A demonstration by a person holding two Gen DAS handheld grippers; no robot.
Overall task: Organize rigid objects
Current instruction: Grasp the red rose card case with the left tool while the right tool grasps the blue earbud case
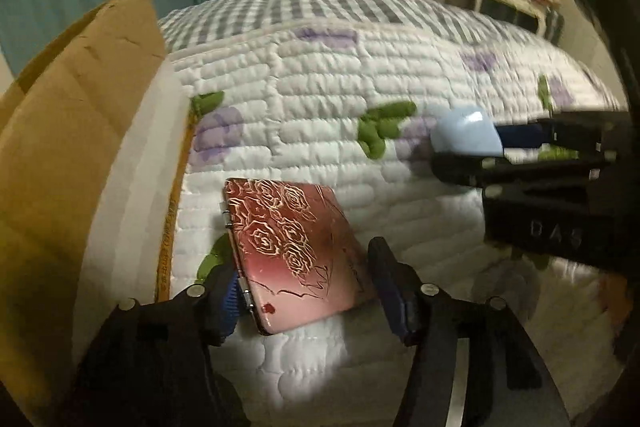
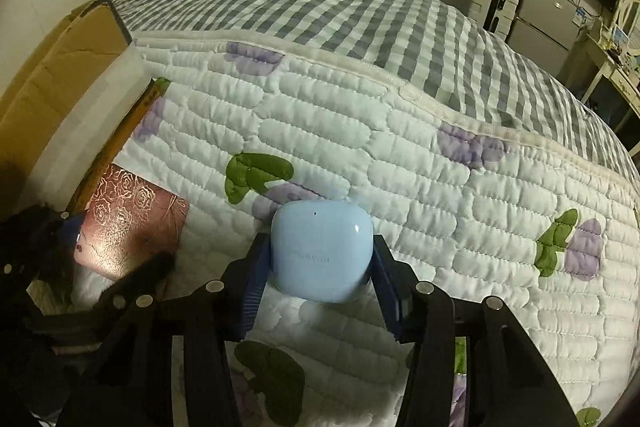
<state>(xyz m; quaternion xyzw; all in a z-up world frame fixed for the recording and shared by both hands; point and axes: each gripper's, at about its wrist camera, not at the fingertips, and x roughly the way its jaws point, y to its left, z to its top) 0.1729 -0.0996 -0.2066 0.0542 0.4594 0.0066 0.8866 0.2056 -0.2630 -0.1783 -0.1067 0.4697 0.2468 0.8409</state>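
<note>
Notebook (image 1: pixel 294 251) flat on the quilt (image 1: pixel 320 99), rose-patterned cover up, ring binding toward the cardboard box (image 1: pixel 72 131). Left claw (image 1: pixel 308 291) spread wide around its near end, one blue pad at the binding edge, the other just off the opposite edge; contact impossible to confirm, probably not yet squeezing. Likely lined up this way to catch the thin book across its width, since lying flat leaves only the edges to grab.

Earbud case (image 2: pixel 322 251), pale blue and glossy, pinched between the pads of the right claw (image 2: pixel 320 267), held on the far side of the notebook from the box. Whether raised clear of the quilt or resting on it, hard to tell. Gripped across its flat sides, presumably because the rounded corners would slip.

Box standing open just beside the notebook, a white liner showing inside, probably the place meant for both items. Judging by that, sorting only partly under way: nothing visibly dropped in, one item secured, the other awaiting a grip.
</note>
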